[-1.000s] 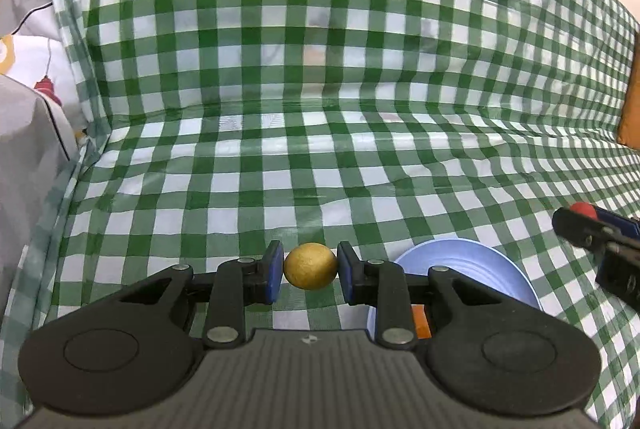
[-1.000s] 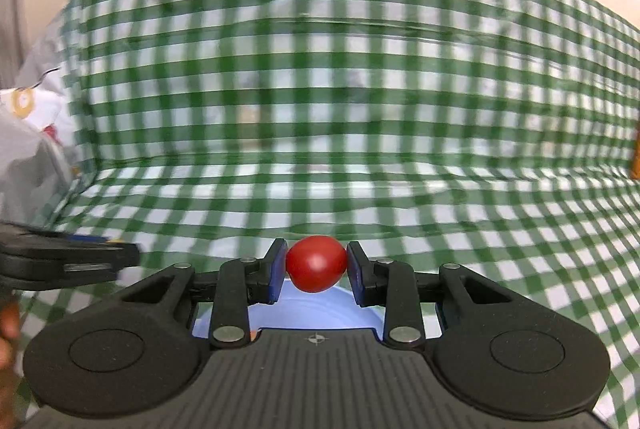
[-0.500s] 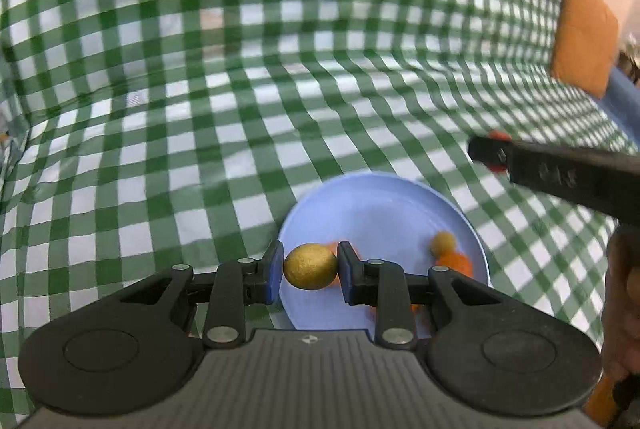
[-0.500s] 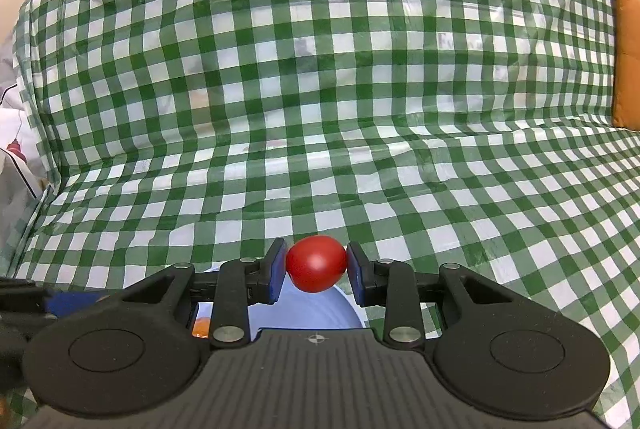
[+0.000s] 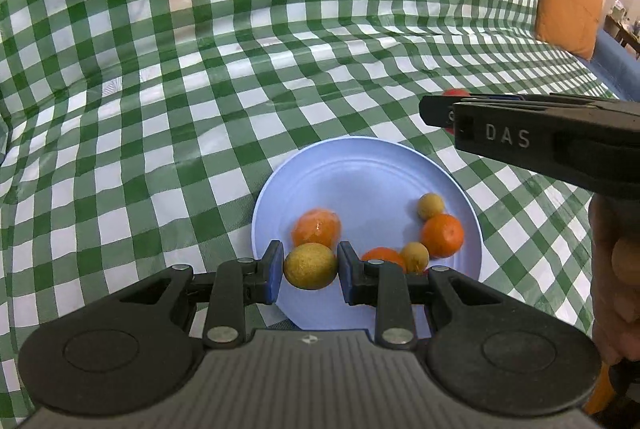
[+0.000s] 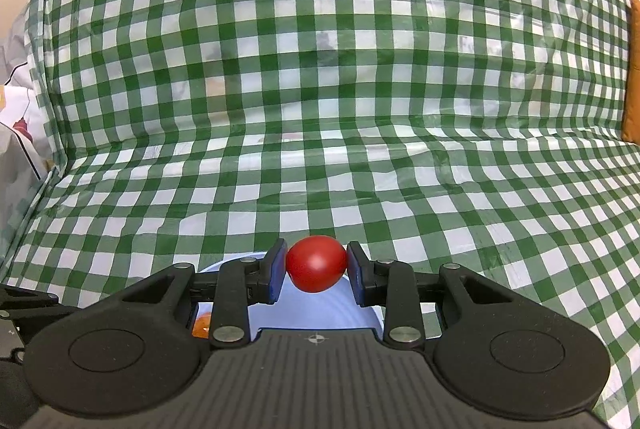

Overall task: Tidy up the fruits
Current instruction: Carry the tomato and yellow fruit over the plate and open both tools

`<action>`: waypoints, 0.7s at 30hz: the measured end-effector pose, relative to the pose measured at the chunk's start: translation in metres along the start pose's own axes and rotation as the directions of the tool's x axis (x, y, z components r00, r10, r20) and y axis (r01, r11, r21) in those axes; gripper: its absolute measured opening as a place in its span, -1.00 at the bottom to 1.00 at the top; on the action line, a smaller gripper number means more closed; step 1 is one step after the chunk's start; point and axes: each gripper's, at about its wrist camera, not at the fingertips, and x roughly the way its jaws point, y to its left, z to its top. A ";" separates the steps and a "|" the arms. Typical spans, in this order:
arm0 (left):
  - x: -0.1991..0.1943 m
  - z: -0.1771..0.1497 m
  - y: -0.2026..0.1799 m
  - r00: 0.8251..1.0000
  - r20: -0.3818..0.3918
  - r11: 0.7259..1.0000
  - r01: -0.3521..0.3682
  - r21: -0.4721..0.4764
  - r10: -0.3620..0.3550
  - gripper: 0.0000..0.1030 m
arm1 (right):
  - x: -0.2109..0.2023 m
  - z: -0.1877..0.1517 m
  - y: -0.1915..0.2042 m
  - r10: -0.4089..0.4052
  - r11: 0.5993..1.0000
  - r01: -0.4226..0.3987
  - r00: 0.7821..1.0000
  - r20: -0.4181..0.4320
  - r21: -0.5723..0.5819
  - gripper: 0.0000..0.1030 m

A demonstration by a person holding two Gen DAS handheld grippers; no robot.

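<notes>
The left tongs [image 5: 310,271] pinch a round yellow-brown fruit [image 5: 310,266] between blue pads, as they did a second ago, but the view under them has changed: then the fruit hung over bare green-and-white checked cloth [image 5: 168,133] with only part of the pale blue round plate [image 5: 360,165] showing at the right; now the fruit hangs over the plate's near left rim. The plate's contents have come into sight: a blurred orange citrus fruit [image 5: 317,227] just behind the held one, a second orange [image 5: 442,235] toward the right edge, two small tan round fruits [image 5: 431,205] near it, and a third orange [image 5: 383,256] half hidden by the right pad. The right tongs [image 5: 434,111] reach in from the right edge, much larger than before, covering all but a sliver of their red fruit. A hand [image 5: 616,269] is cut off at the frame's right side

In the right wrist view the right tongs [image 6: 316,271] grip a glossy red oval tomato [image 6: 316,263], unchanged; the plate [image 6: 304,309] below is mostly masked by the tool body, and an orange scrap [image 6: 202,325] shows through a gap
</notes>
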 end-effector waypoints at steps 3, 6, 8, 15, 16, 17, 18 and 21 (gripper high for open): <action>-0.001 0.000 0.000 1.000 0.001 1.000 0.004 0.003 -0.004 -0.38 | 0.002 0.000 0.001 0.000 1.000 0.000 1.000 -0.004 -0.003 -0.35; -0.001 0.000 0.001 1.000 0.004 1.000 0.008 -0.002 -0.008 -0.38 | 0.006 0.001 0.001 0.000 1.000 0.000 1.000 -0.005 -0.008 -0.34; -0.002 0.001 0.001 1.000 0.006 1.000 0.011 -0.006 -0.011 -0.38 | 0.005 0.000 0.002 0.002 1.000 -0.002 1.000 -0.007 -0.010 -0.35; -0.006 0.002 0.001 0.999 0.031 0.999 0.040 -0.019 -0.039 -0.22 | 0.005 -0.001 0.004 0.015 1.000 -0.016 1.000 -0.019 -0.017 -0.09; -0.006 0.002 0.002 0.999 0.035 0.999 0.043 -0.024 -0.042 -0.19 | 0.006 -0.001 0.005 0.011 1.000 -0.011 1.000 -0.018 -0.021 -0.02; -0.007 0.003 0.002 0.998 0.038 0.999 0.045 -0.027 -0.043 -0.19 | 0.005 -0.001 0.005 0.009 1.000 -0.009 1.000 -0.013 -0.023 0.00; -0.007 0.003 0.002 0.998 0.040 0.999 0.044 -0.028 -0.042 -0.19 | 0.004 0.000 0.006 0.011 1.000 -0.011 1.000 -0.010 -0.025 0.01; -0.007 0.003 0.002 0.999 0.042 0.999 0.037 -0.029 -0.036 -0.19 | 0.004 0.000 0.005 0.013 1.000 -0.013 1.000 -0.006 -0.023 0.03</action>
